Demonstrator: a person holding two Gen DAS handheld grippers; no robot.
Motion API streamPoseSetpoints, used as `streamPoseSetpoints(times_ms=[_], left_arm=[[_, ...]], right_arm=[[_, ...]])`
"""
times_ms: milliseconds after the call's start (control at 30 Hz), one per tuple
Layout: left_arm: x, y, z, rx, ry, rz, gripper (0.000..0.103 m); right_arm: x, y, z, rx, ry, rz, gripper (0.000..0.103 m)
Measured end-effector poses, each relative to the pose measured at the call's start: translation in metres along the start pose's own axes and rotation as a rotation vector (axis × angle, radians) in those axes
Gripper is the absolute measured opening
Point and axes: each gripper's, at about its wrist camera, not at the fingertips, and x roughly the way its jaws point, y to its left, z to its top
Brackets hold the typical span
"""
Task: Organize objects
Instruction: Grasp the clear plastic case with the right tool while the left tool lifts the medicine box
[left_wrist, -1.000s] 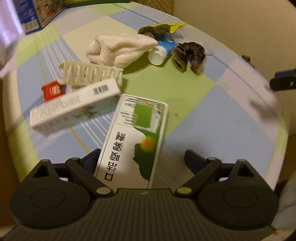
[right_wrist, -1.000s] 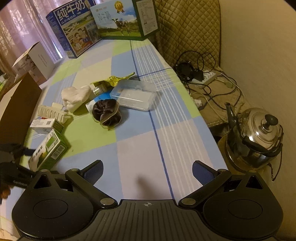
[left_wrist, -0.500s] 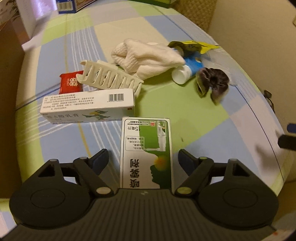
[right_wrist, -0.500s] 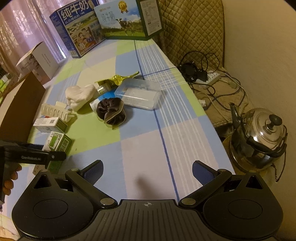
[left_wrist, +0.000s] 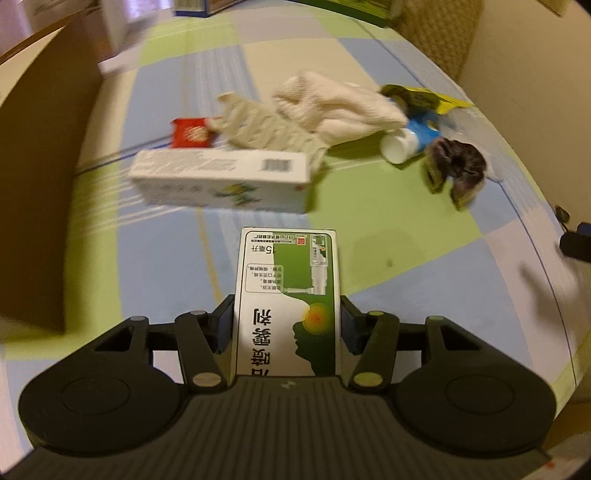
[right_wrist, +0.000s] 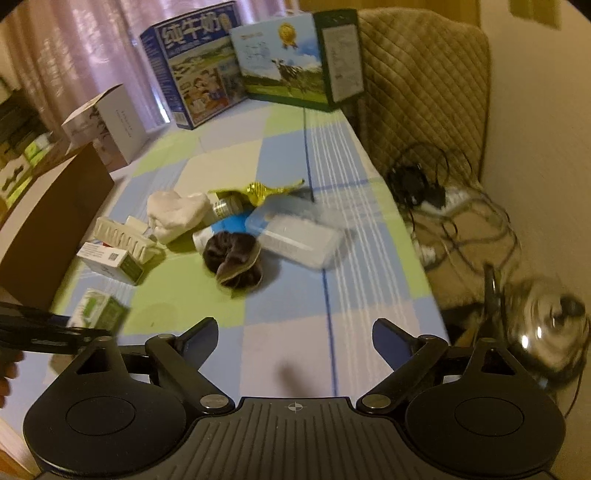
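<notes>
The left hand-held gripper (left_wrist: 287, 325) has just been closing, and its blue pads now sit against both long sides of the green-and-white spray box (left_wrist: 288, 295), clamped on it down at six o'clock on the checked table (left_wrist: 424, 236). Just beyond, at twelve o'clock from that box, the long white carton (left_wrist: 225, 181) lies crosswise. At eleven o'clock there's the small red packet (left_wrist: 192, 132), with the cream slotted rack (left_wrist: 258, 127) leaning over toward the knitted white cloth (left_wrist: 332, 107). Swing to one o'clock: blue tube with white cap (left_wrist: 404, 142), yellow wrapper (left_wrist: 424, 98) behind it, and the dark scrunchie (left_wrist: 456, 168) at two. Over to the right hand-held gripper (right_wrist: 294, 341): jaws apart after easing in slightly, nothing between them, bare table underneath. The clear plastic case (right_wrist: 295, 232) lies at twelve o'clock from it.
</notes>
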Motion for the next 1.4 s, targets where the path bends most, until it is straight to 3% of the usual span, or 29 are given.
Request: streamPoseSetpoints(times_ms=[233,667,767,1000,1233,1400], left_arm=[[-0.006,0.027,-0.009,-0.124,-0.003,0.064,0.051],[-0.008,0.04,-0.017,-0.224,-0.007,0.111,0.052],[-0.008,0.041,-0.018,-0.228,-0.008,0.113,0.052],[-0.008,0.041,-0.017,-0.228,-0.01,0.117,0.052],[-0.009,0.038,-0.02,-0.193,-0.004,0.131,0.051],[-0.012,0.037,-0.024,-0.19,0.001,0.131,0.051]], right_arm=[[0.031,-0.015,0.028,-0.159,-0.036,0.068,0.086],[0.103,-0.016,0.068,-0.538,0.075,0.144,0.085],[0.112,-0.013,0.067,-0.604,0.102,0.155,0.066],[0.101,-0.012,0.057,-0.613,0.117,0.124,0.055],[0.072,-0.007,0.032,-0.473,0.157,0.011,0.054],[0.044,0.015,-0.002,-0.443,0.195,0.073,0.054]])
